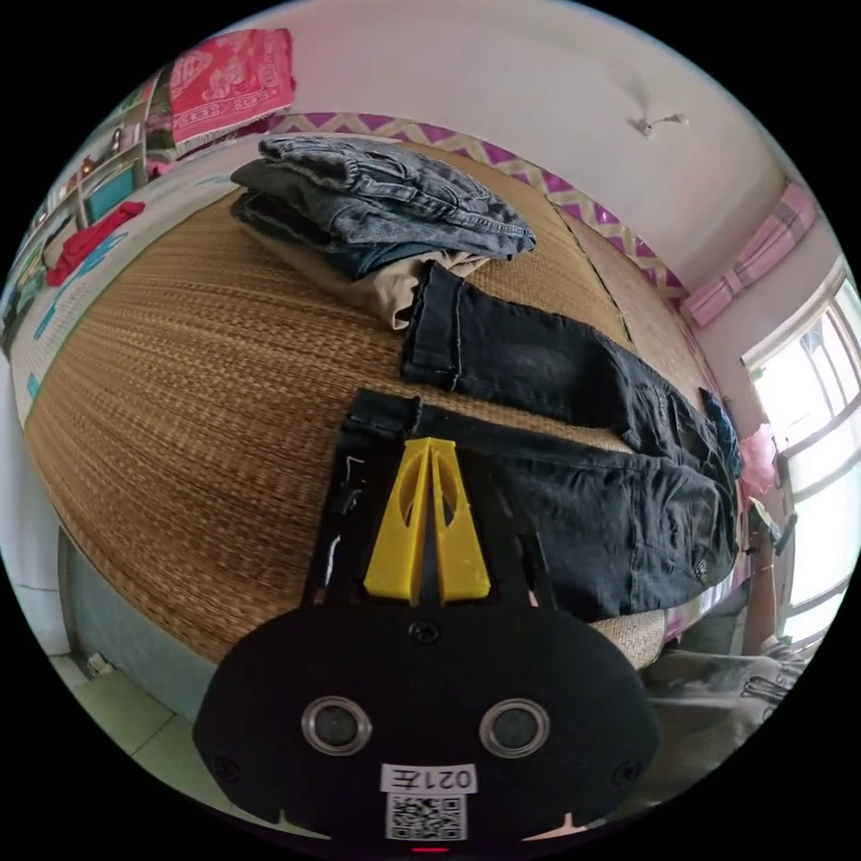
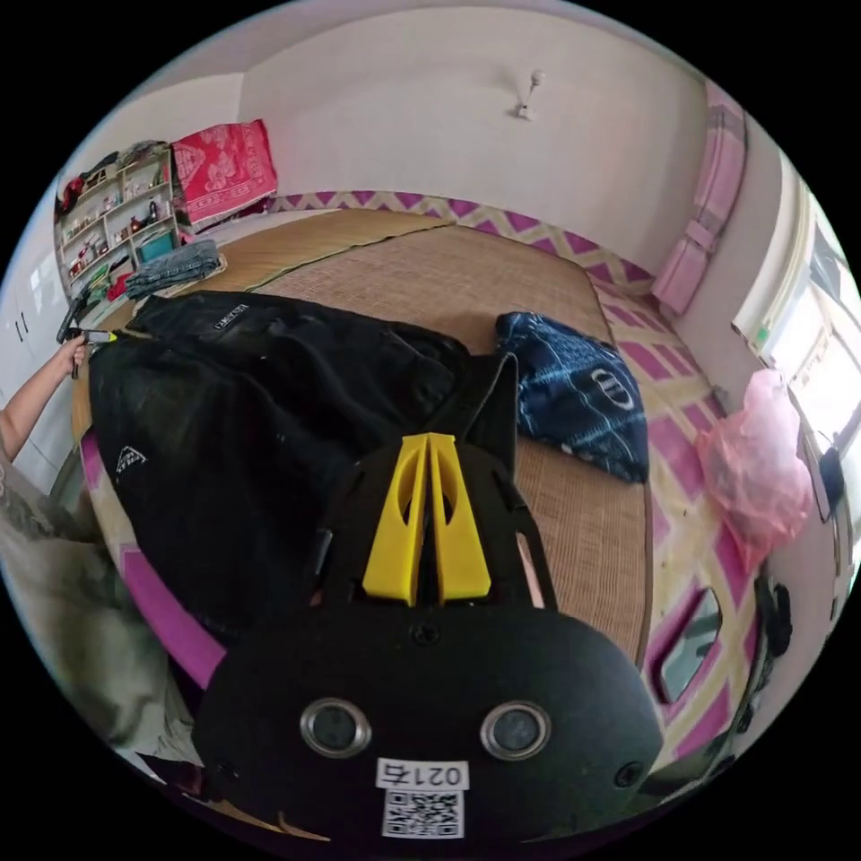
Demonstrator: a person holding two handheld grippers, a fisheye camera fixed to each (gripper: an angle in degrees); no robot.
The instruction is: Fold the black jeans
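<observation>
Your left gripper (image 1: pixel 429 446) is closed on a leg hem of the black jeans (image 1: pixel 574 502); your right gripper (image 2: pixel 429 441) is pinched on their waist end. Beyond, the jeans lie spread flat on the woven mat (image 1: pixel 197 377), legs apart, with a stack of folded clothes (image 1: pixel 377 215) farther off.

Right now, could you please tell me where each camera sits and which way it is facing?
Left gripper view: rides the left claw at a leg cuff of the black jeans, looking along the woven mat toward a stack of folded jeans; its own shut yellow jaws show.
Right gripper view: rides the right claw at the waist end of the black jeans, facing a blue cloth and far wall; a forearm shows.
Shared: the jeans, mat and folded stack.
</observation>
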